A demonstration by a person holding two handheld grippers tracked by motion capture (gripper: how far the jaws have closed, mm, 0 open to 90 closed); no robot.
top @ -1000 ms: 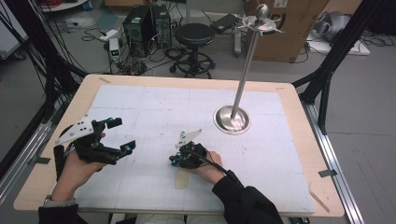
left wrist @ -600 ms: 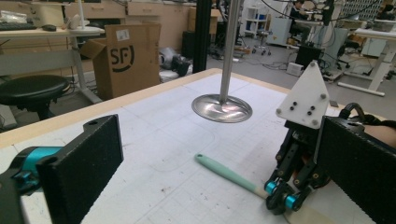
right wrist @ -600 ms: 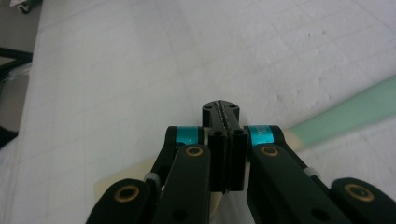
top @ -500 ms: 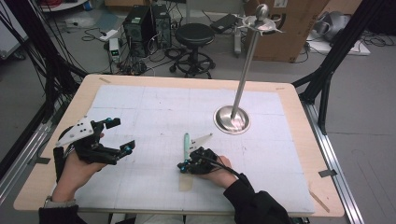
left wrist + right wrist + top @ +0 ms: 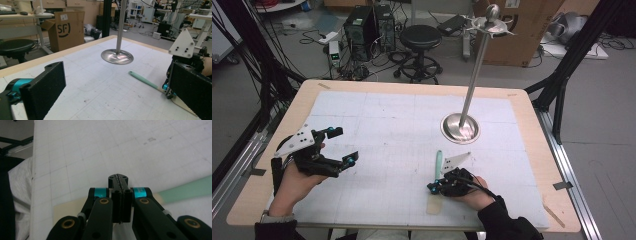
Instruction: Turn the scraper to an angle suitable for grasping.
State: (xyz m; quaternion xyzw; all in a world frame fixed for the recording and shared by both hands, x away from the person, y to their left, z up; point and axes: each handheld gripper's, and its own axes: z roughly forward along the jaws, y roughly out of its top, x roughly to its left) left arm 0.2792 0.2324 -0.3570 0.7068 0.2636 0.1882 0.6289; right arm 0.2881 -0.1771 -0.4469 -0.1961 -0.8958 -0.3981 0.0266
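The spatula lies flat on the white gridded mat, its long axis running near to far: mint-green handle pointing towards the steel stand's base, cream blade towards the person. The right gripper sits over it where handle meets blade, jaws pressed together, though a grip can't be confirmed. The left gripper hovers well apart, jaws wide and empty.

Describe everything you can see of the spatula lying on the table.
The spatula lies flat on the white gridded mat, in front of the metal stand's base. It has a slim mint-green handle pointing toward the stand and a cream, flat blade at the near end. The right gripper, jaws shut, sits over the handle-blade joint; contact is unclear.
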